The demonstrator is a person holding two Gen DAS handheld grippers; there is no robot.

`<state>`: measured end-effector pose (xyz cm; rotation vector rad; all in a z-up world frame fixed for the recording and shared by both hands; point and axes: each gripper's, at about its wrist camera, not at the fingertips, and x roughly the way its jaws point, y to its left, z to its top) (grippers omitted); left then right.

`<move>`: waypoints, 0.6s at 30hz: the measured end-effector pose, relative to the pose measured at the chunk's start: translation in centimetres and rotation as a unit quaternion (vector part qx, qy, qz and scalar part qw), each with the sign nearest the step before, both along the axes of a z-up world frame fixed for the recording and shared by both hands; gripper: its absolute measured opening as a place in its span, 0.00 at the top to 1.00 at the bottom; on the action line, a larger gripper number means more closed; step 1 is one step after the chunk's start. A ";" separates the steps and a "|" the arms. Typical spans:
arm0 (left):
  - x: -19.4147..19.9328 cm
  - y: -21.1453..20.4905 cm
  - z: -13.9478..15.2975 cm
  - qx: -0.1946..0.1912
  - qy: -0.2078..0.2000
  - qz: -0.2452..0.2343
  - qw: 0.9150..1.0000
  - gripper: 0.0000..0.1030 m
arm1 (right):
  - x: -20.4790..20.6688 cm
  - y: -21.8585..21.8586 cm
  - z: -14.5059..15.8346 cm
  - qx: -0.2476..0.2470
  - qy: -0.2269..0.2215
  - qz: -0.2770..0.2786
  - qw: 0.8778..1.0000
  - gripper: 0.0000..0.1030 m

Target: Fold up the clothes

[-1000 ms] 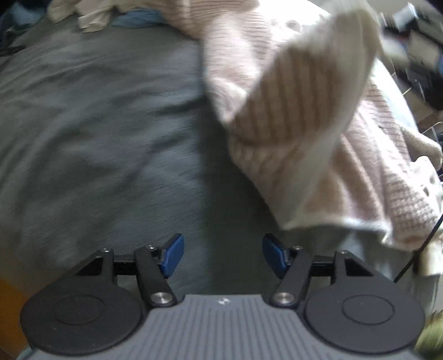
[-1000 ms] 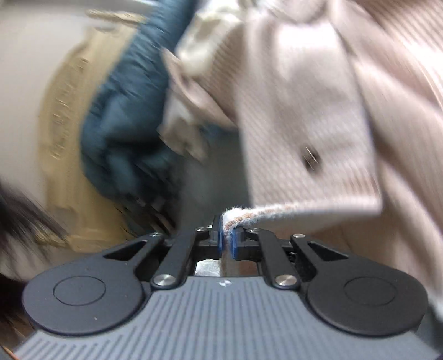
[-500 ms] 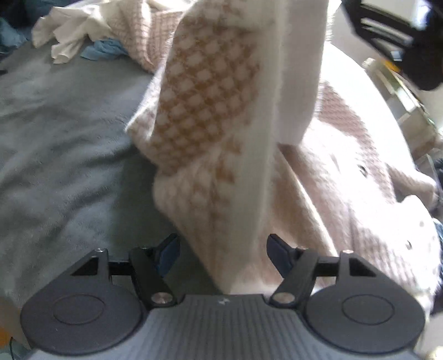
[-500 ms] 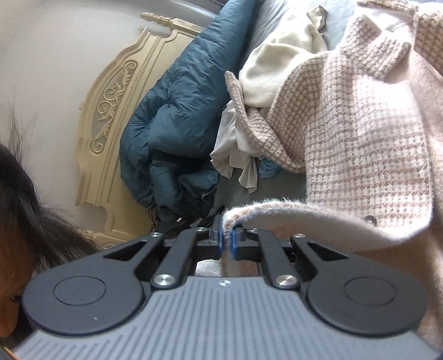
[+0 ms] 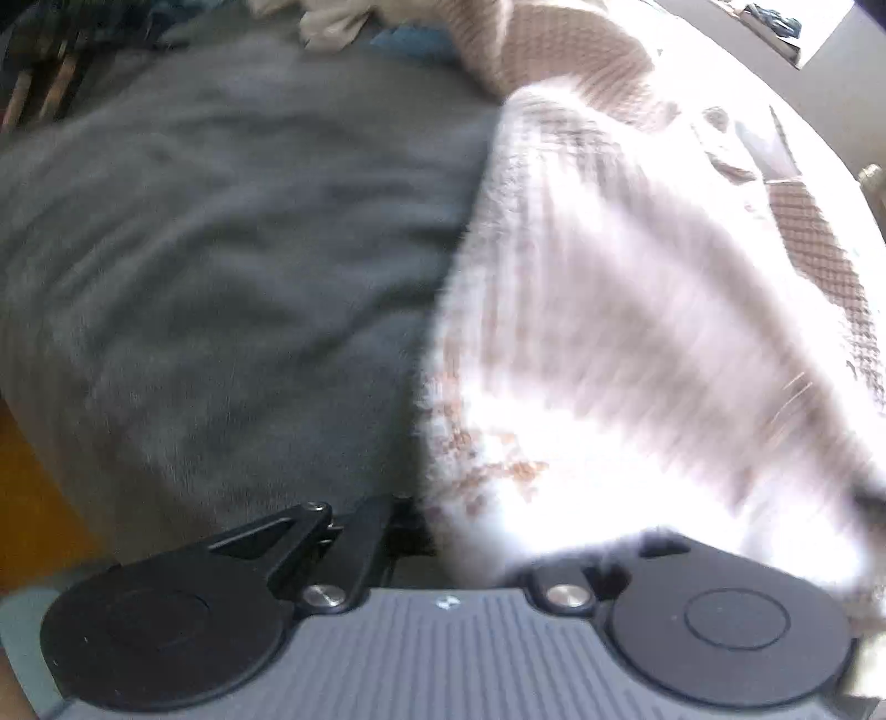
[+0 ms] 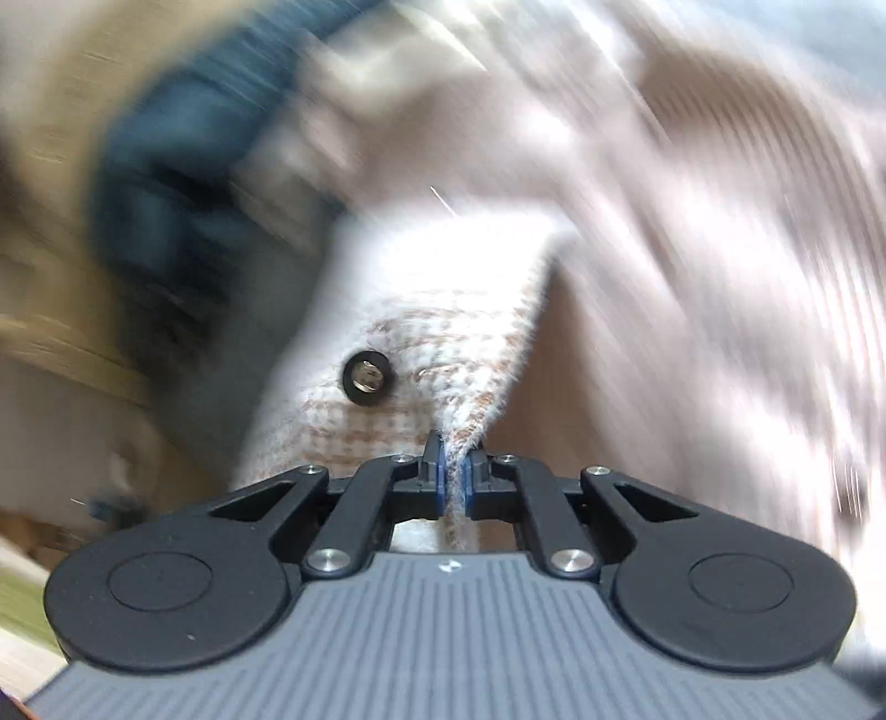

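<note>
A pink-and-white checked wool jacket (image 5: 609,304) lies on a grey bedspread (image 5: 221,249), blurred by motion. A fold of it runs down into my left gripper (image 5: 457,534). The jaws are closing in on that fold, and the cloth hides the fingertips. In the right wrist view my right gripper (image 6: 454,482) is shut on a fuzzy edge of the same jacket (image 6: 443,310). A dark round button (image 6: 367,378) sits just above and left of the pads.
A dark blue quilted cover (image 6: 183,166) and a cream carved headboard (image 6: 50,221) lie beyond the jacket, both smeared. Pale clothes (image 5: 332,22) are heaped at the bed's far side. The bed's near-left edge drops to an orange floor (image 5: 27,498).
The left jaws, wide open around the hanging jacket fold half a second ago, have drawn in on it. The right gripper has swung while holding the jacket edge, and the buttoned flap now stands above it.
</note>
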<state>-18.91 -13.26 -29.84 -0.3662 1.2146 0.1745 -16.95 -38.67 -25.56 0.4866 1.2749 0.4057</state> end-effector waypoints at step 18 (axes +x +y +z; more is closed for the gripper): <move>-0.8 2.5 -3.0 -0.031 -0.012 -0.064 0.997 0.88 | 0.3 0.6 -1.8 -0.127 0.064 0.090 0.986 0.77</move>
